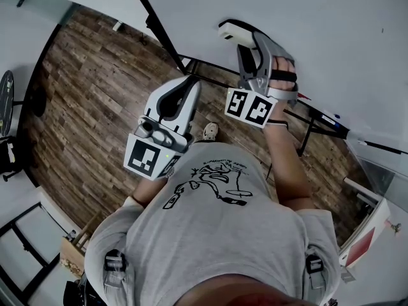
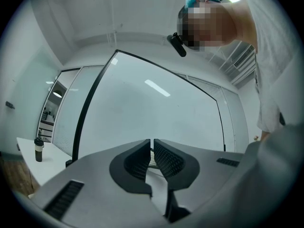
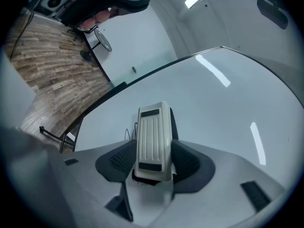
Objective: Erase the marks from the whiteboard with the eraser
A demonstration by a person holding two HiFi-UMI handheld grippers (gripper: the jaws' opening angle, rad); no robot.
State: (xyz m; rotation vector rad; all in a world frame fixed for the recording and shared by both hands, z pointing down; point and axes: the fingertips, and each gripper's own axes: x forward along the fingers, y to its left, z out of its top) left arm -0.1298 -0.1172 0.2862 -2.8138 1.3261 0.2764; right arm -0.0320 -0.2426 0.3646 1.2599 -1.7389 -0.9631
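Eraser [image 3: 153, 141] clamped in right claw [image 3: 154, 158], against whiteboard [image 3: 218, 113]

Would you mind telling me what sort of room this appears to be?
Probably an office or meeting room: a large framed whiteboard on a stand, a wood-plank floor, and a white table with a bottle on it. The right gripper holds an eraser.

Between the right gripper's [image 3: 154, 156] dark, cross-hatched pads [image 3: 187, 163], the eraser [image 3: 153, 144] is showing a cream ribbed back with two dark bars, and black felt beneath. Beyond the fingers the whiteboard [image 3: 213, 113] is gleaming white, black-edged. The left gripper [image 2: 152, 151] is showing pale grey. The floor [image 3: 52, 65] is showing brown wood grain.
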